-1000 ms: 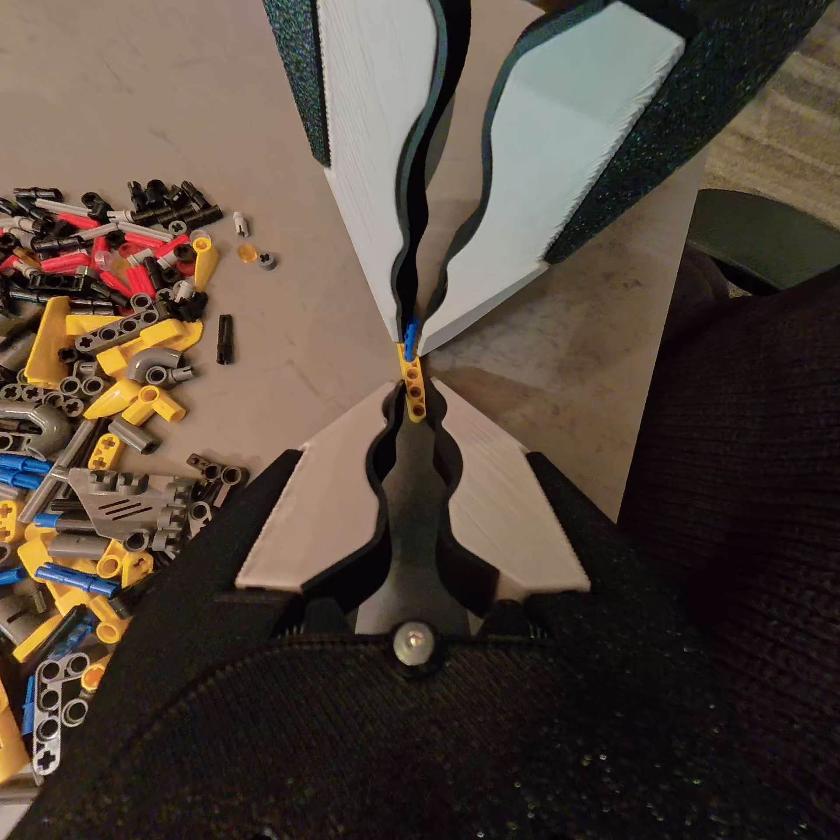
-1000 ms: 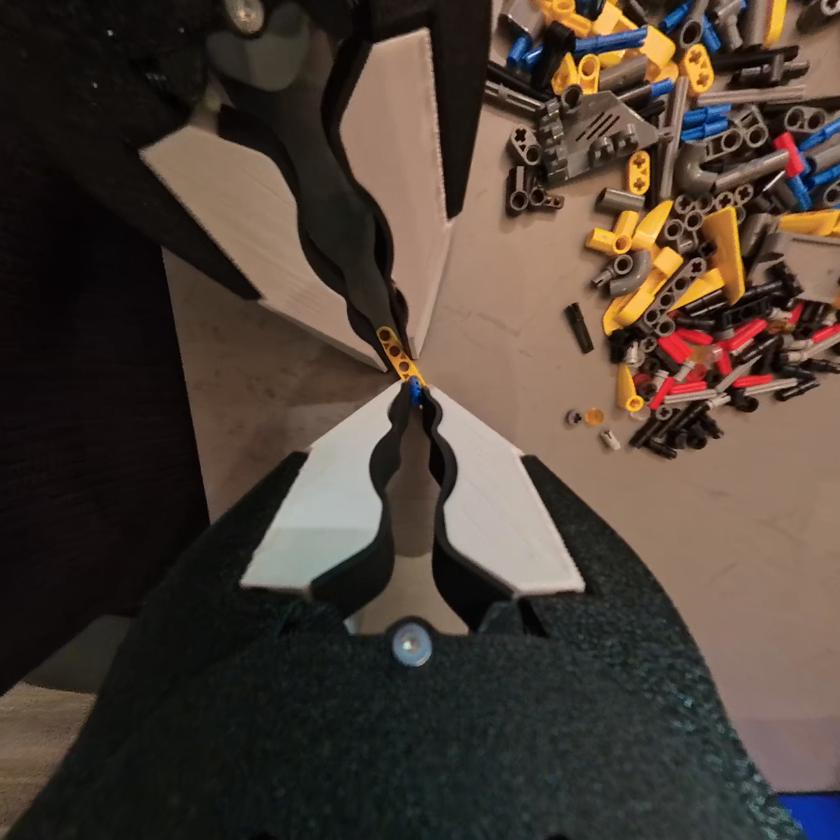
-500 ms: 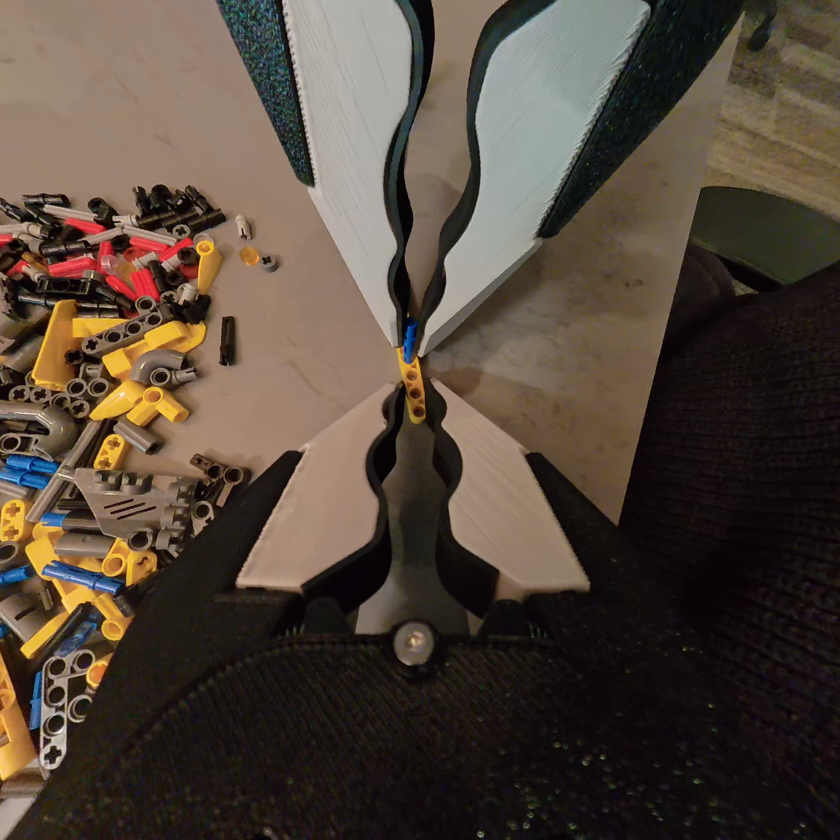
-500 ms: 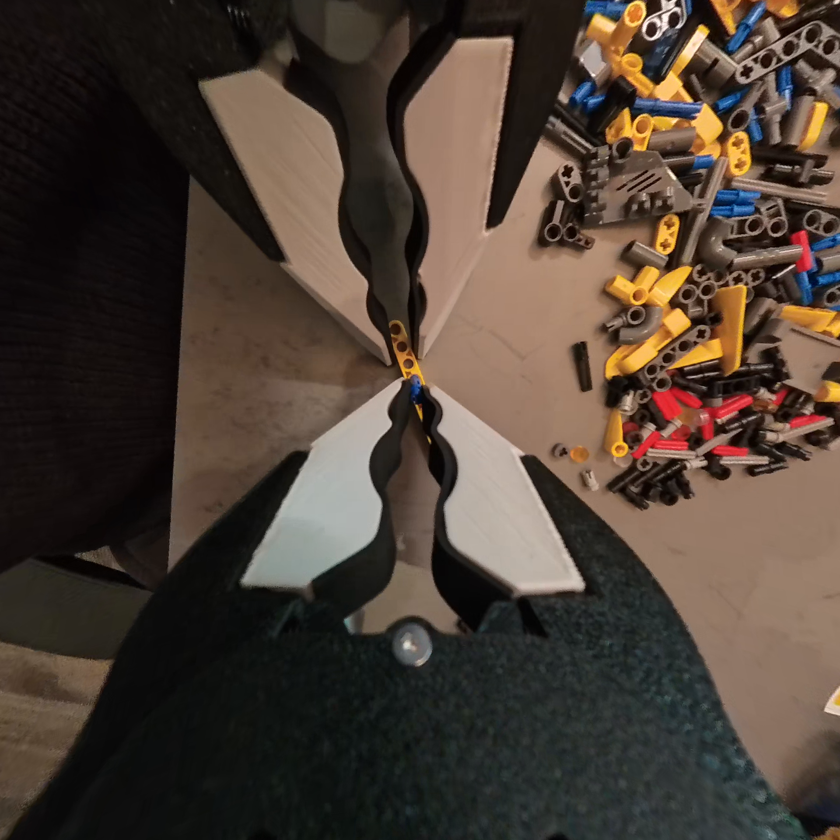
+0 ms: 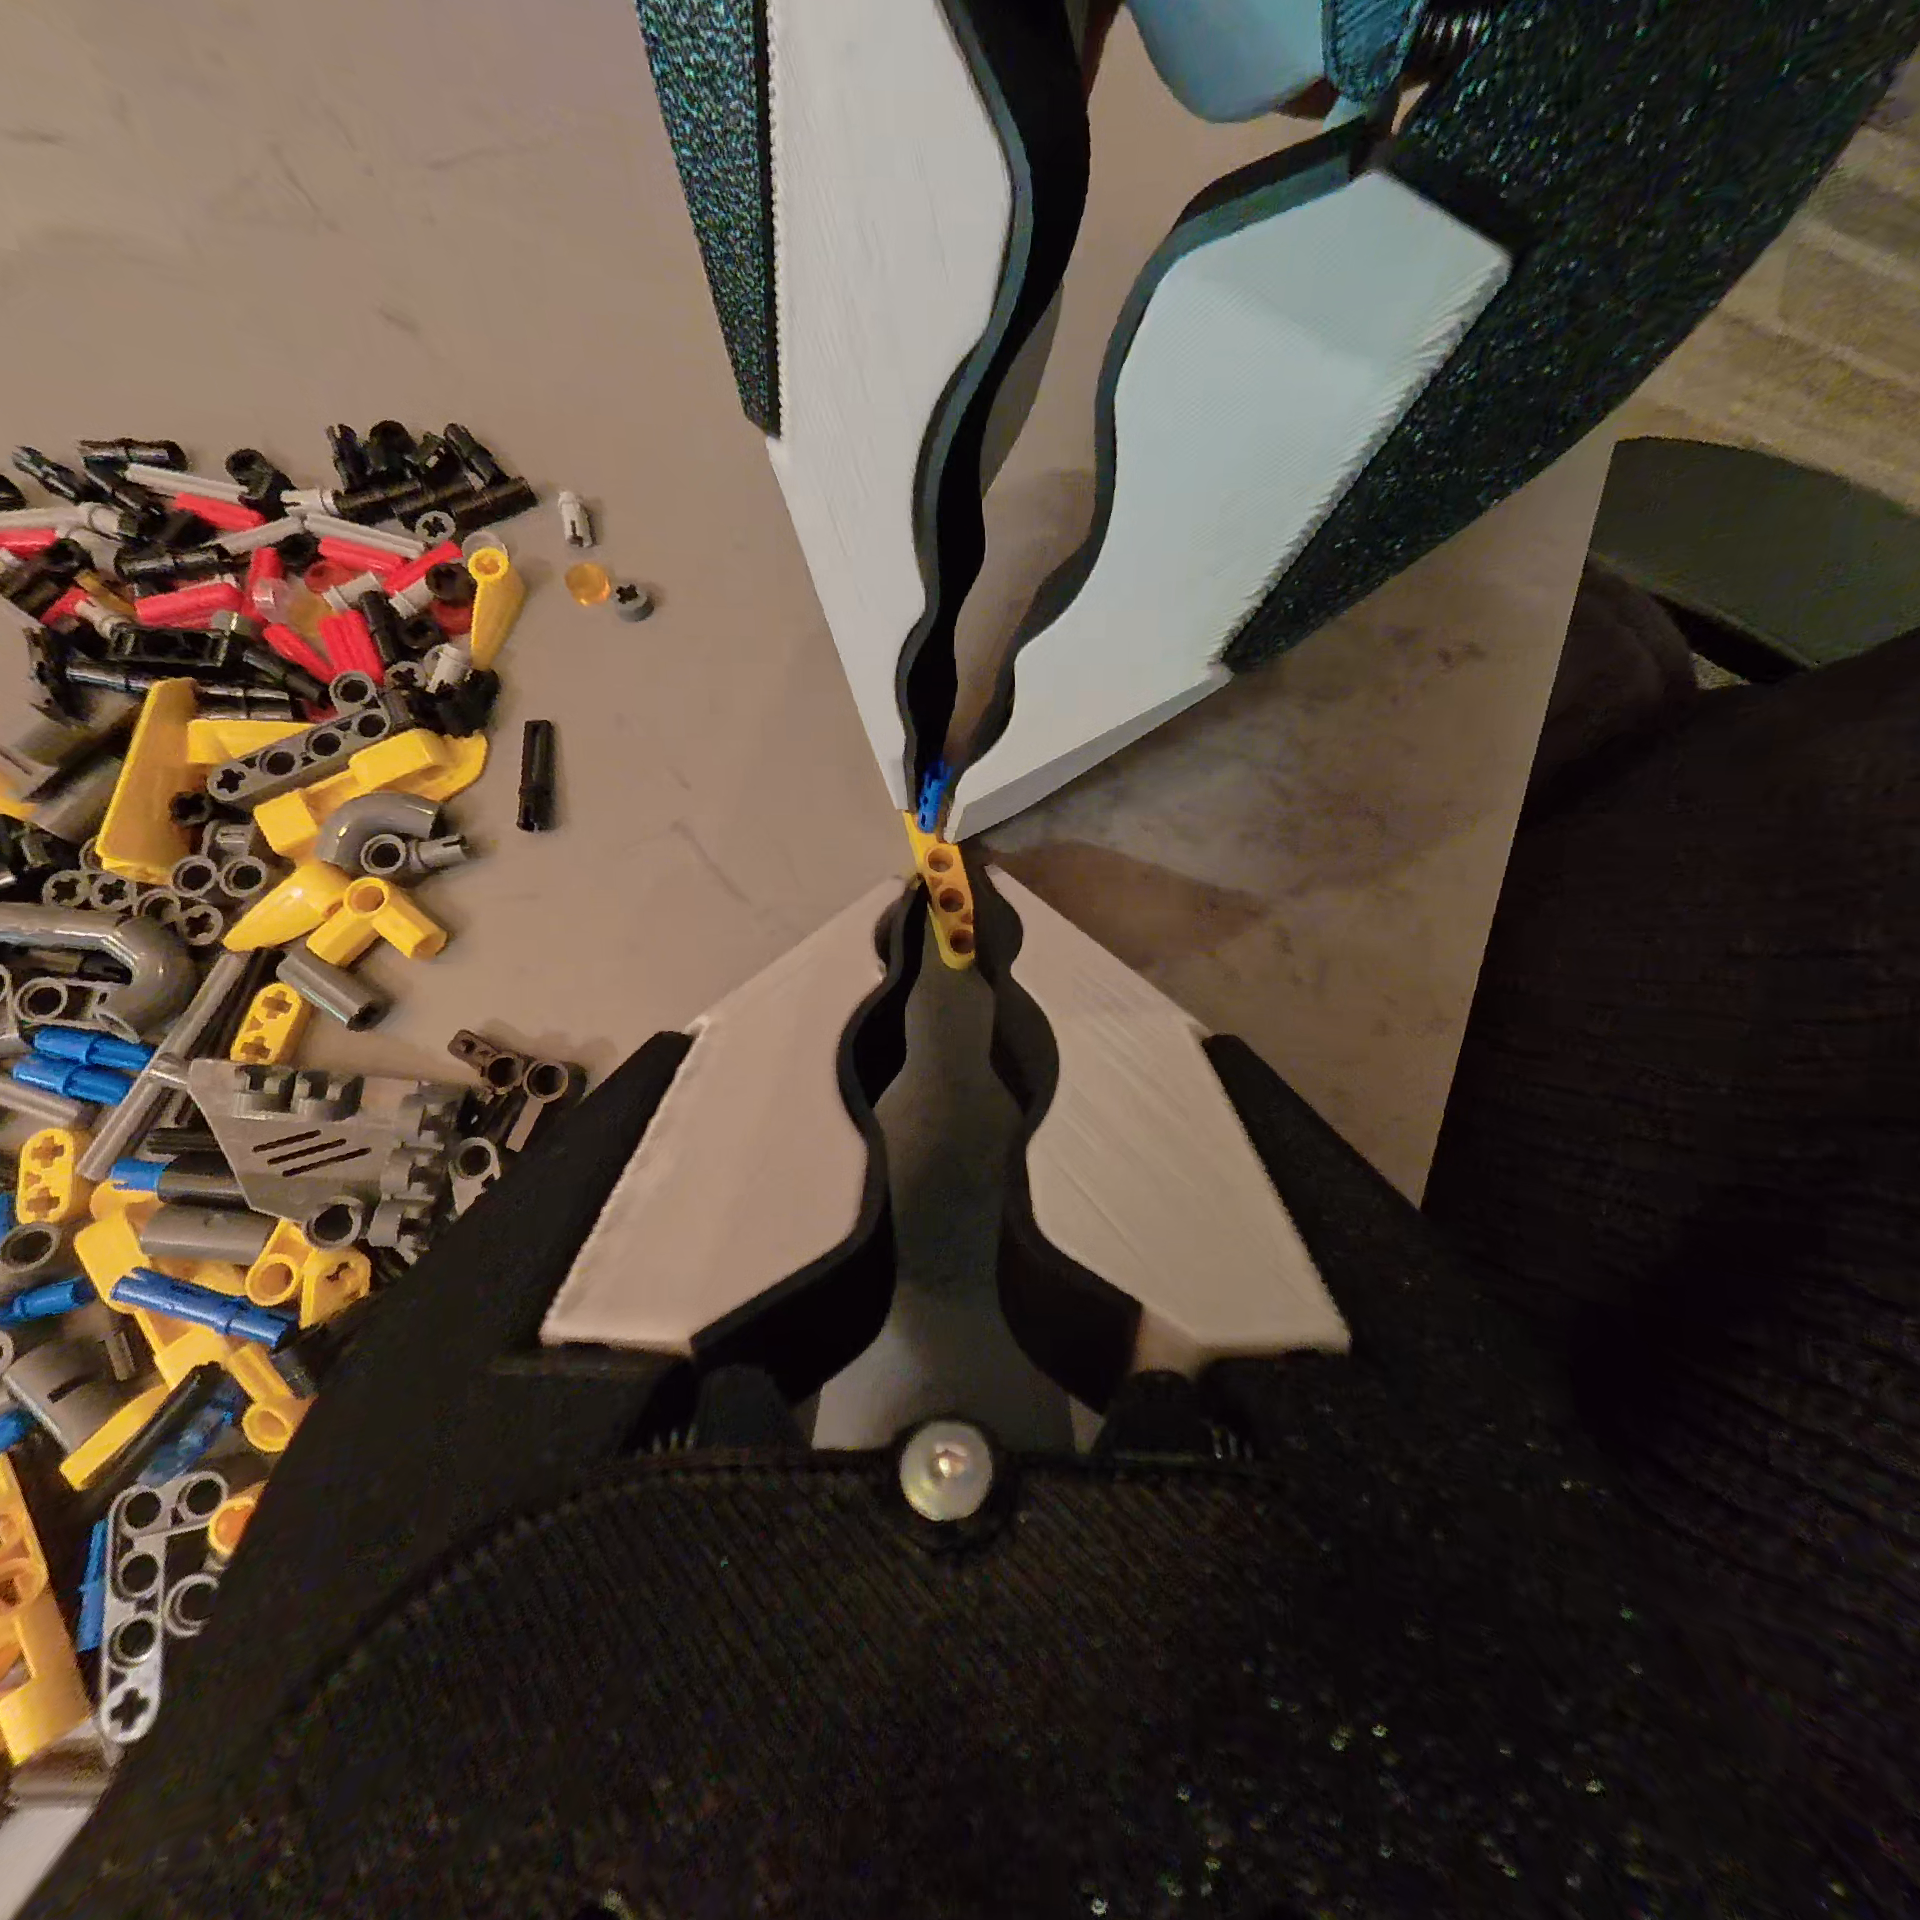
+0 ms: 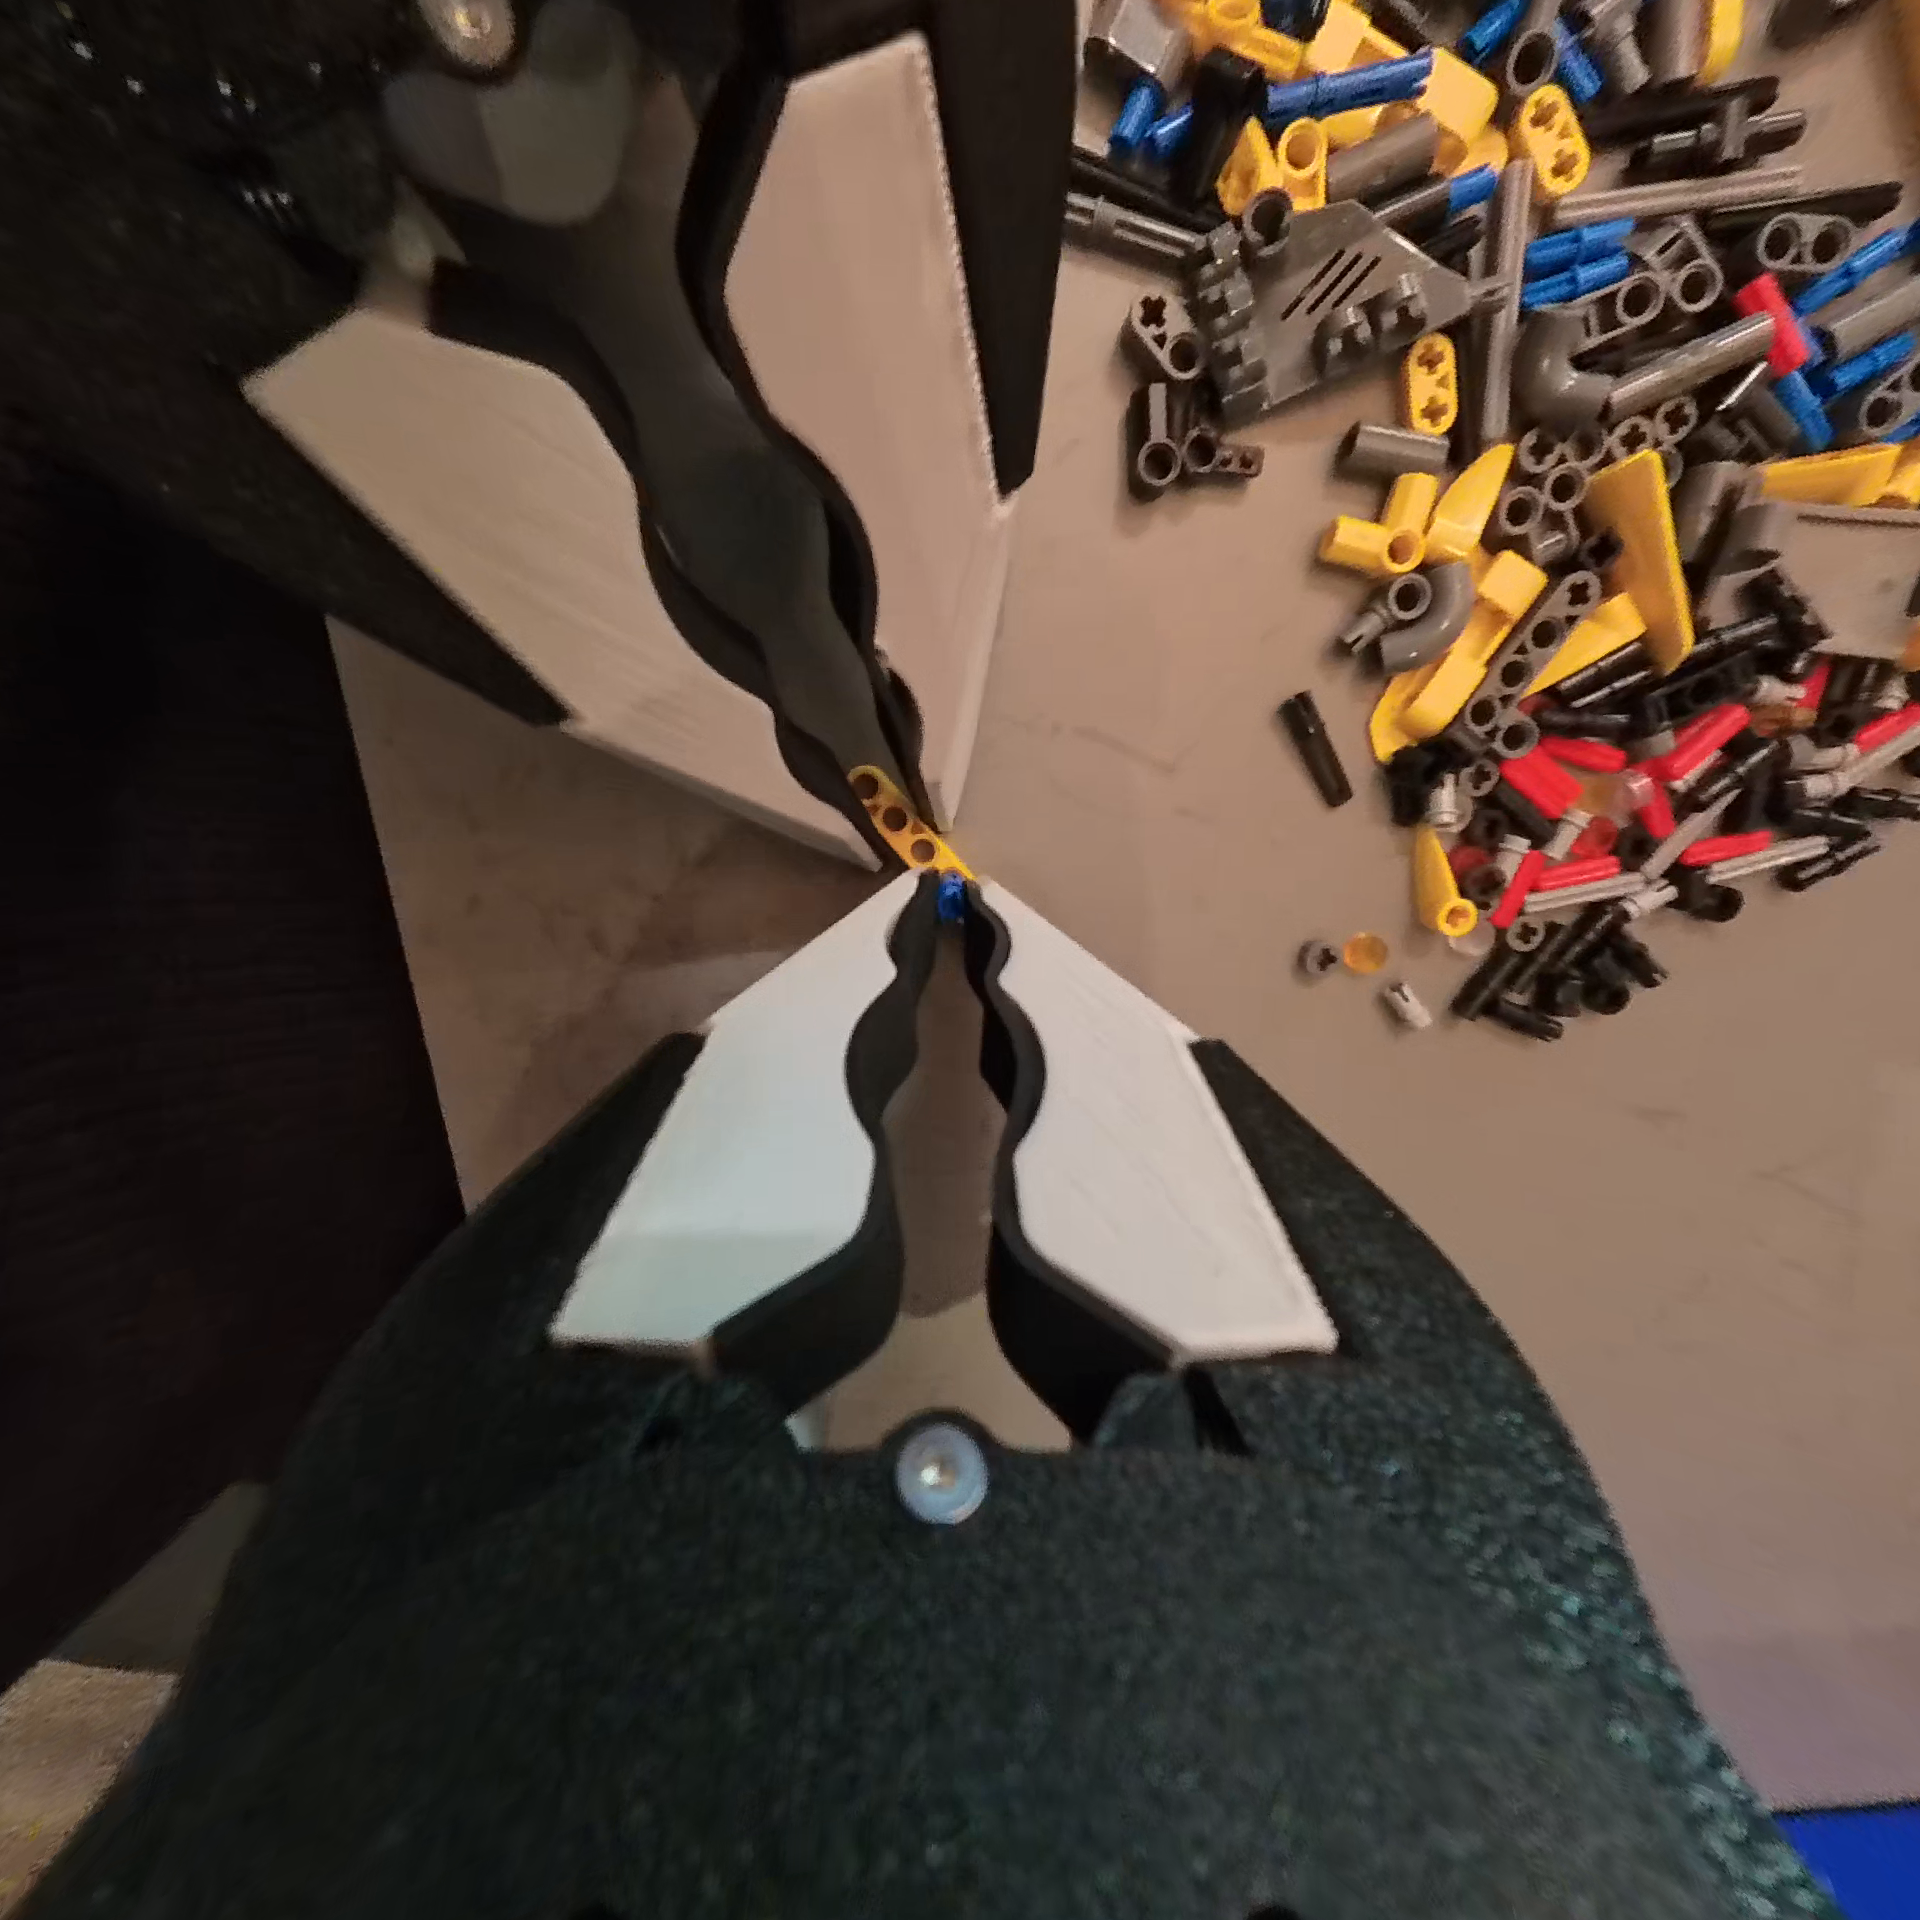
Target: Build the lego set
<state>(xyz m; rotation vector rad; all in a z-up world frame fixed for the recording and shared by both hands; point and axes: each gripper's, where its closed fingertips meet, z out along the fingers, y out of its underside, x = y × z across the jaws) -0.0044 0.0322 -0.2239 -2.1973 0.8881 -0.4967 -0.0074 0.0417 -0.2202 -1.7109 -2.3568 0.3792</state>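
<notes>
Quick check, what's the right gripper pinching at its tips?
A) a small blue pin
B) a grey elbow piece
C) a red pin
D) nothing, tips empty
A: the right gripper is shut on a small blue pin, which meets the end of the yellow holed beam held by the left gripper, above the table beside the pile of loose pieces.

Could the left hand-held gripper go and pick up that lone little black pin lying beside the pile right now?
Probably not as things stand. The black pin lies apart on the bare table, nothing over it, but the left hand-held gripper is shut on a yellow beam, with no free fingers.
</notes>
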